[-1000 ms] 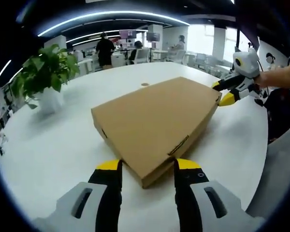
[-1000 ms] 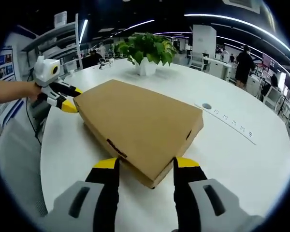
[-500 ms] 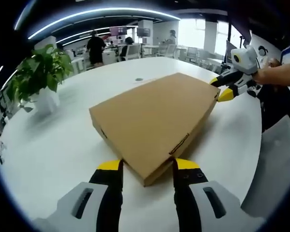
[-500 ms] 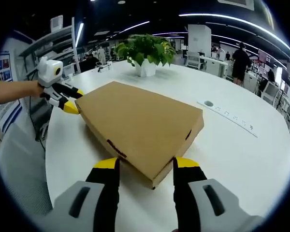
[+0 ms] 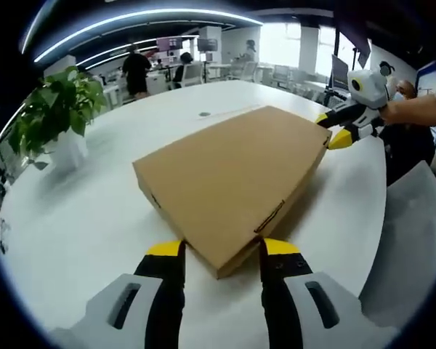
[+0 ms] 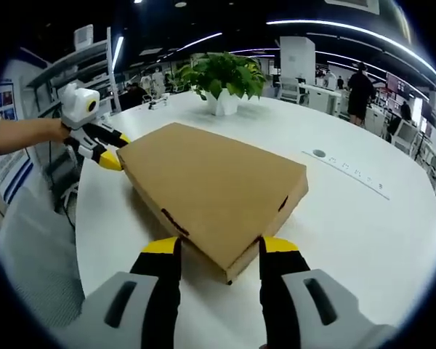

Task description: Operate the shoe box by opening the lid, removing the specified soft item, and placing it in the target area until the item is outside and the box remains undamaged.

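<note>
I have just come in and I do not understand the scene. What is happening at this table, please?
A person holds two grippers at opposite corners of a closed cardboard box on a white table. The left gripper has its open jaws on either side of one corner, and the right gripper does the same at the far corner. The lid is not yet lifted. A potted plant stands nearby.

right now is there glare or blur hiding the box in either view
Left gripper view: box sharp and evenly lit, its shadow on the white table to the right; bright windows wash out the far room. Right gripper view: box clear, fisheye bends the table edge, ceiling light strips glare overhead.
</note>
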`<action>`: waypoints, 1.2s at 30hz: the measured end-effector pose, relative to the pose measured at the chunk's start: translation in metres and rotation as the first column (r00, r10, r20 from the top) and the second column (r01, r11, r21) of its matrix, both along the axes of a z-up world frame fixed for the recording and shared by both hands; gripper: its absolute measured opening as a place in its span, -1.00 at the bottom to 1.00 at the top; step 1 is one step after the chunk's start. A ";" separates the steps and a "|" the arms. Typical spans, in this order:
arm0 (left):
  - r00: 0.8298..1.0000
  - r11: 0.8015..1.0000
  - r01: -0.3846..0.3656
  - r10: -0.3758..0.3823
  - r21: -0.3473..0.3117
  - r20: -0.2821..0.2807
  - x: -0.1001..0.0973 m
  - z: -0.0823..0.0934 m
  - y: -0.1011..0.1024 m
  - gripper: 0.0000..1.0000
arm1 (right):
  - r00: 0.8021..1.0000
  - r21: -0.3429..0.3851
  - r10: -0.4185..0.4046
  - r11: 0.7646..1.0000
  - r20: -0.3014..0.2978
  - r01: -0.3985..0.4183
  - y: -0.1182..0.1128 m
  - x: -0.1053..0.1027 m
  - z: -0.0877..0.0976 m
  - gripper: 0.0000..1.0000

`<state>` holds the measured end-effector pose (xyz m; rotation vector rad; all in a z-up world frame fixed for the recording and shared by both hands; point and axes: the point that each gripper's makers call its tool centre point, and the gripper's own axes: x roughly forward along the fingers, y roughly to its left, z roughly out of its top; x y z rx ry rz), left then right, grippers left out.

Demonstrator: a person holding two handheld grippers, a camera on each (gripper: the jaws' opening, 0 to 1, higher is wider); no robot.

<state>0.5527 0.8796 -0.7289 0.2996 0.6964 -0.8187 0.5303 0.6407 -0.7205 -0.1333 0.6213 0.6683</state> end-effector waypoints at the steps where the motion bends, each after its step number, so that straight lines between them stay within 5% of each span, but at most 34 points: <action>1: 1.000 1.000 0.003 -0.003 0.002 -0.001 -0.001 0.000 0.002 -0.21 | 1.000 0.003 -0.001 1.000 -0.001 0.001 0.002 -0.002 0.000 -0.23; 36: 0.999 0.999 0.026 -0.025 0.019 -0.024 -0.022 -0.003 0.040 -0.22 | 0.999 0.007 0.021 1.000 0.030 -0.022 0.040 -0.045 -0.001 -0.27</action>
